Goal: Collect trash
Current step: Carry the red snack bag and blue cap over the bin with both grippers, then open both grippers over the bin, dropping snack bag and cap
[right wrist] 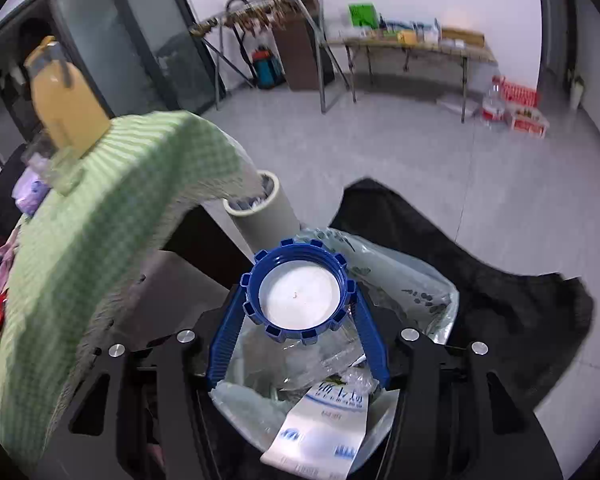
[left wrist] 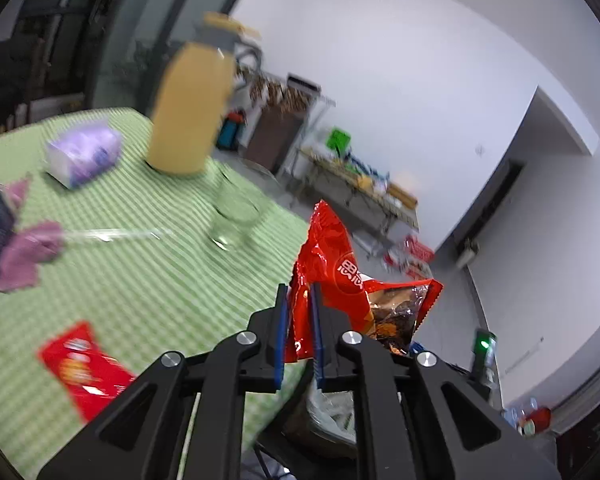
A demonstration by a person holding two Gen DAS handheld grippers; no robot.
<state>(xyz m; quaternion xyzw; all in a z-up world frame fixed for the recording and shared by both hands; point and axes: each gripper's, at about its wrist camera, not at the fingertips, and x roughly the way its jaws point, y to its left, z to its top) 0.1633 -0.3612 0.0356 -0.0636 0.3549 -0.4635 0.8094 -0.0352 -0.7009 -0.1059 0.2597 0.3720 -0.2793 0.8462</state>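
**Two claws carrying trash beside a green-checked worktop**

Left wrist view: the left claw (left wrist: 300,320) is closed almost fully, its blue pads pinching one crumpled red snack bag with a clear window (left wrist: 340,280), held up past the edge of the worktop (left wrist: 140,280). On the green-and-white checked cloth lie one more flat red wrapper (left wrist: 82,364), one purple tissue pack (left wrist: 85,153), one tall yellow jug with a grey lid (left wrist: 192,112), one clear drinking glass (left wrist: 234,220) and a crumpled mauve paper (left wrist: 28,252); all are blurred.

Right wrist view: the right claw (right wrist: 298,300) stands about half open, its pads pressed on either side of one blue ribbed bottle cap with a white liner (right wrist: 298,294). The cap is directly above a bin lined with a clear plastic bag (right wrist: 412,280), which holds a white-and-blue label and clear wrappers. Only this view shows the bin's contents, one pale cylindrical tube (right wrist: 260,208) and a black cloth (right wrist: 480,280) on the floor. Only the left view shows the glass and the snack bag.
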